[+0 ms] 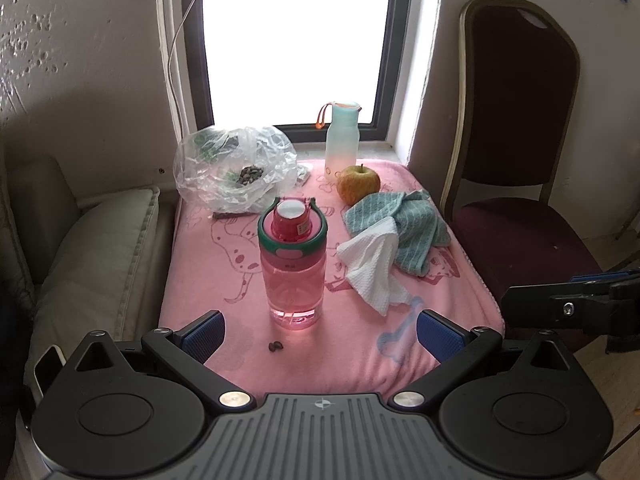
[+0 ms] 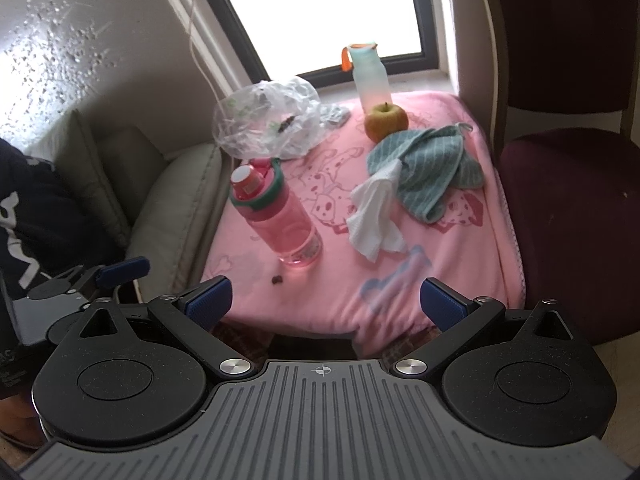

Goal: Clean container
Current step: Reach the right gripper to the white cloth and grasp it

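On the bench, the pink bottle [image 1: 291, 264] stood upright by the white wipe [image 1: 374, 270], with both jaws spread, holding nothing.

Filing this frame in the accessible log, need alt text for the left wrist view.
A pink bottle with a green-rimmed lid stands upright on a pink blanket, centred ahead of the open, empty left gripper. Right of it lie a white tissue and teal cloth; behind are an apple, pale bottle and plastic bag.

The plastic bag [image 1: 236, 168] holds dark bits (too small to identify); the chair [image 1: 520, 128] is cropped.
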`<state>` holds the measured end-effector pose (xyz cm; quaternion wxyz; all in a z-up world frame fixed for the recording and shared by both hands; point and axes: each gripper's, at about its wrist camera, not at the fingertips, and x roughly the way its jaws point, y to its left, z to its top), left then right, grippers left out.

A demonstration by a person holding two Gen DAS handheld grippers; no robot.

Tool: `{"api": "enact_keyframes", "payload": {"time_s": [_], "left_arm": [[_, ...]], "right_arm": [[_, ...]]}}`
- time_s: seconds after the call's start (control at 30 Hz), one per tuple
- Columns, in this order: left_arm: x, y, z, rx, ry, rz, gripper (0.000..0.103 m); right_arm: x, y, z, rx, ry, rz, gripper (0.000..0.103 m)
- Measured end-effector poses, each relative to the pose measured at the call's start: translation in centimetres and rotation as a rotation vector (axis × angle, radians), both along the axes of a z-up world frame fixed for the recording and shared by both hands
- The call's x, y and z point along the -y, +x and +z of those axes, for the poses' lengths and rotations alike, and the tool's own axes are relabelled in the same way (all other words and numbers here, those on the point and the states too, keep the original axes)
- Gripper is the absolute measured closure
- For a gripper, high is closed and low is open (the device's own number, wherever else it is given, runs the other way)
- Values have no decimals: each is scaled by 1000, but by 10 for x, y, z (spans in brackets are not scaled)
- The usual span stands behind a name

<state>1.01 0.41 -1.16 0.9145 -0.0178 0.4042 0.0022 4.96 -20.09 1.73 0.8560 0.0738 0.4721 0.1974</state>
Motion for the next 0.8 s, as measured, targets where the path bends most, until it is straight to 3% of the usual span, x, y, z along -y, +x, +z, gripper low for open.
{"api": "enact_keyframes", "payload": {"time_s": [0.33, 0.57, 0.8], "left_arm": [[-10, 17, -27, -30, 12, 15, 1], [-22, 35, -61, -77, 13, 20, 1], [-40, 49, -99, -33, 1, 0, 1]], "right_arm": [[1, 18, -33, -59, 31, -33, 0], [-2, 40, -72, -130, 92, -58, 0], [-4, 67, -116, -81, 152, -101, 0]]}}
